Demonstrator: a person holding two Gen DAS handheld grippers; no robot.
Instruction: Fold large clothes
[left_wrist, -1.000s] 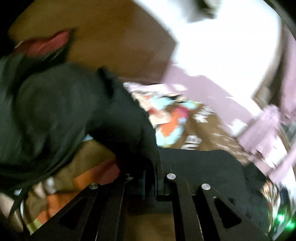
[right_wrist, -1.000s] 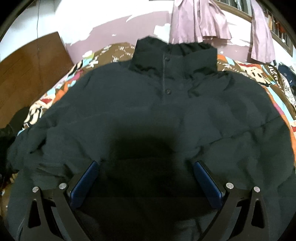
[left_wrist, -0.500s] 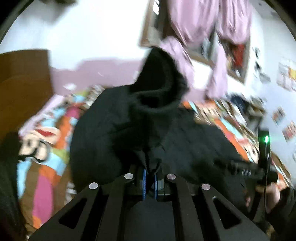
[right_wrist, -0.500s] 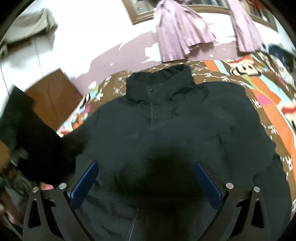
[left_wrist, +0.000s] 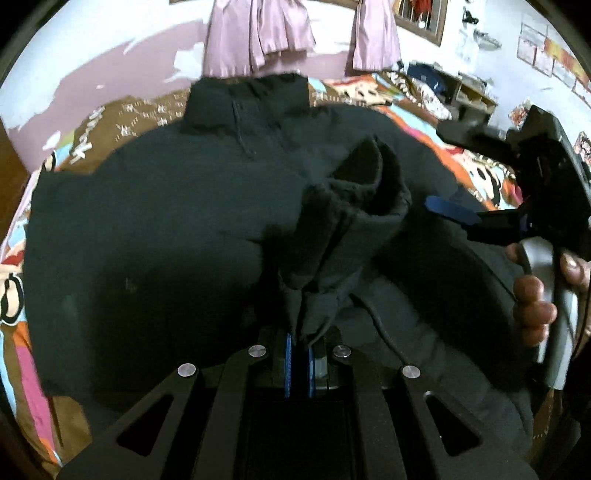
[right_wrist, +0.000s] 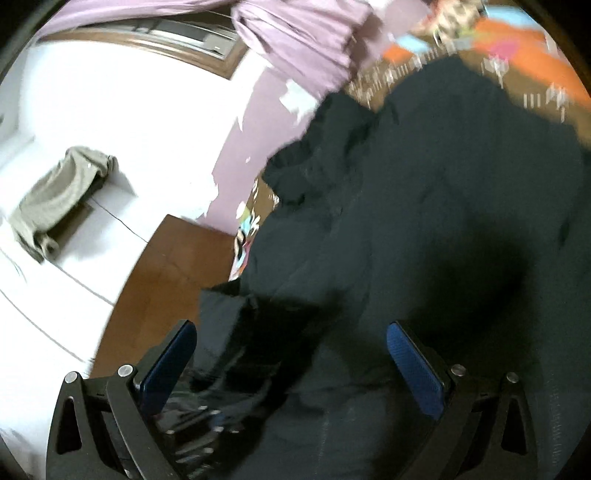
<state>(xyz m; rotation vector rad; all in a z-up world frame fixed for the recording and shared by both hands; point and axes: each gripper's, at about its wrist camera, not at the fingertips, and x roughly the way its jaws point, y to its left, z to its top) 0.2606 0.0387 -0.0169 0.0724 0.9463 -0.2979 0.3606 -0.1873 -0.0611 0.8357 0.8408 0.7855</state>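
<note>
A large black puffer jacket (left_wrist: 166, 221) lies spread on a colourful bedspread (left_wrist: 110, 125), collar toward the wall. My left gripper (left_wrist: 299, 350) is shut on the jacket's sleeve cuff (left_wrist: 354, 206), which is folded over the body. My right gripper (right_wrist: 291, 362) is open and empty, hovering over the jacket (right_wrist: 443, 203); it also shows in the left wrist view (left_wrist: 454, 214) at the right, held by a hand. The left gripper shows blurred at the bottom of the right wrist view (right_wrist: 207, 417).
Pink curtains (left_wrist: 258, 33) hang on the white and purple wall behind the bed. A brown wooden panel (right_wrist: 159, 288) stands at the bed's left side. A grey cloth (right_wrist: 59, 199) hangs on the white wall. Shelves with clutter (left_wrist: 454, 92) stand at the far right.
My left gripper has carried the sleeve from the bed's left side across onto the jacket's body and lowered it. My right gripper has swung left and tilted, still open.
</note>
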